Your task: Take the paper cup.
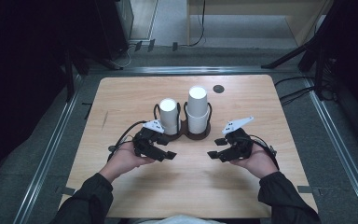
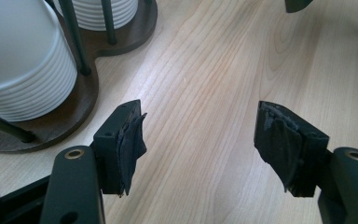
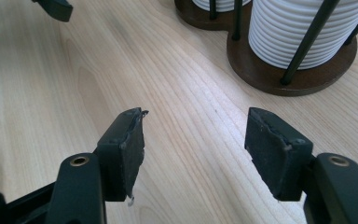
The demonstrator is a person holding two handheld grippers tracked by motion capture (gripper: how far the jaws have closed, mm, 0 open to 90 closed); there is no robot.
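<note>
A pale wooden table (image 1: 135, 196) stands on grey floor (image 1: 340, 154) in a dark room. Left gripper (image 1: 170, 154) and right gripper (image 1: 213, 154) hover with jaws apart, empty, near white ribbed cup stacks (image 1: 198, 112) in a dark brown wooden holder (image 1: 196, 136)

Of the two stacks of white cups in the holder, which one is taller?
The right stack of cups is taller: its top rises clearly above the left stack of cups, which stands beside it in the same dark wooden holder.

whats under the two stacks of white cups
Both white cup stacks stand upside down on a dark wooden double-ring holder with thin black posts around them, resting on the table. The holder's floor beneath each stack is covered by the cups.
</note>
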